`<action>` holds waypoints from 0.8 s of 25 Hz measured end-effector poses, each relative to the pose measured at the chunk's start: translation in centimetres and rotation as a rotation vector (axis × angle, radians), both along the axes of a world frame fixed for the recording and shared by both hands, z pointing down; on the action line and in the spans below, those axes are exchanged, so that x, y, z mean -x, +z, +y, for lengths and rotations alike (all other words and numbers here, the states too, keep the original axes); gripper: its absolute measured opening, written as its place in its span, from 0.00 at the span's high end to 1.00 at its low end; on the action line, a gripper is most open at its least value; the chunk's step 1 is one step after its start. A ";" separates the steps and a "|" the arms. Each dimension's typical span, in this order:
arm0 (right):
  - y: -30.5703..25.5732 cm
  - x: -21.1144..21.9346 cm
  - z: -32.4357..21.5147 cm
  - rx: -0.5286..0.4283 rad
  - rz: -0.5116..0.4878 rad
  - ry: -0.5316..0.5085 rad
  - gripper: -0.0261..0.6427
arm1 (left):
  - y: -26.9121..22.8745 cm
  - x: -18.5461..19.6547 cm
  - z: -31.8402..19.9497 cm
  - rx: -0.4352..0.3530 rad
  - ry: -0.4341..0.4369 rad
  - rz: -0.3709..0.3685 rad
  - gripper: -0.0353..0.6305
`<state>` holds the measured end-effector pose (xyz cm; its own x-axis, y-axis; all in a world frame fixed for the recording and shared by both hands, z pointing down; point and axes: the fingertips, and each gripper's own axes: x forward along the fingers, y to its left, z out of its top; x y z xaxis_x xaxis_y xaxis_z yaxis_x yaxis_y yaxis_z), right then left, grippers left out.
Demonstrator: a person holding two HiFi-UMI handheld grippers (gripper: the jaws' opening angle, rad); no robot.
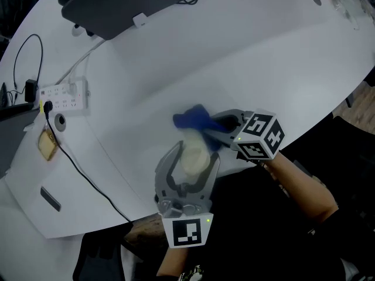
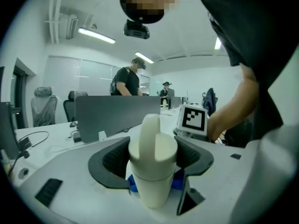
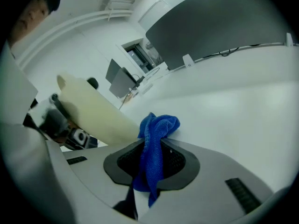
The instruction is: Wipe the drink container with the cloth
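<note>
The drink container point(image 1: 193, 160) is a cream cup with a tall arched lid handle. It is held above the white table point(image 1: 252, 57), and my left gripper point(image 1: 193, 157) is shut on its body, with a dark pad on each side point(image 2: 153, 167). My right gripper point(image 1: 214, 130) is shut on a bunched blue cloth point(image 1: 193, 120), which lies against the far side of the container. In the left gripper view blue cloth point(image 2: 176, 181) shows behind the cup's base. The right gripper view has the cloth point(image 3: 156, 143) hanging between the pads and the container point(image 3: 96, 111) tilted at the left.
A white power strip point(image 1: 64, 95) with a black cable point(image 1: 88, 180) lies at the table's left. A dark grey panel point(image 1: 129, 2) stands at the far side. The table's near edge runs just under the grippers. A person point(image 2: 128, 80) stands in the background.
</note>
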<state>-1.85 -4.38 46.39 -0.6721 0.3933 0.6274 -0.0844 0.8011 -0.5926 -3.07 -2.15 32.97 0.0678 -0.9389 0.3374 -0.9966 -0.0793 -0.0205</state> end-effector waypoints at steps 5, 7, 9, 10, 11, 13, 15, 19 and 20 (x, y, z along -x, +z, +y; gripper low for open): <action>-10.6 -0.2 -3.1 0.140 -0.246 0.086 0.86 | -0.2 -1.2 0.3 -0.042 0.483 0.014 0.51; -14.2 0.6 -3.2 0.146 -0.343 0.050 0.86 | -0.1 -1.4 0.4 -0.021 0.607 0.033 0.51; -14.9 1.3 -2.3 0.145 -0.371 0.002 0.86 | 0.1 -1.5 0.5 0.004 0.671 0.049 0.51; -14.2 1.4 -1.5 0.148 -0.359 -0.021 0.86 | 0.1 -1.6 0.5 0.013 0.689 0.052 0.51; -13.2 1.5 -0.7 0.156 -0.345 -0.038 0.86 | 0.1 -1.7 0.5 0.019 0.701 0.055 0.51; -11.2 1.7 0.0 0.178 -0.343 -0.040 0.86 | 0.1 -1.7 0.5 0.024 0.705 0.066 0.51; -8.7 2.0 0.1 0.159 -0.306 -0.043 0.86 | 0.1 -1.5 0.7 0.020 0.700 0.079 0.51; -3.0 1.5 0.2 -0.030 -0.110 -0.153 0.87 | 0.2 -1.8 0.7 0.012 0.710 0.081 0.51; -1.8 1.3 0.2 -0.069 -0.068 -0.178 0.87 | 0.2 -1.8 0.6 0.010 0.712 0.081 0.51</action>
<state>-3.18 -4.13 44.61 -0.6379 0.4673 0.6121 0.1004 0.8386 -0.5355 -1.25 -1.52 33.22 0.6882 -0.6542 0.3136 -0.7011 -0.7109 0.0554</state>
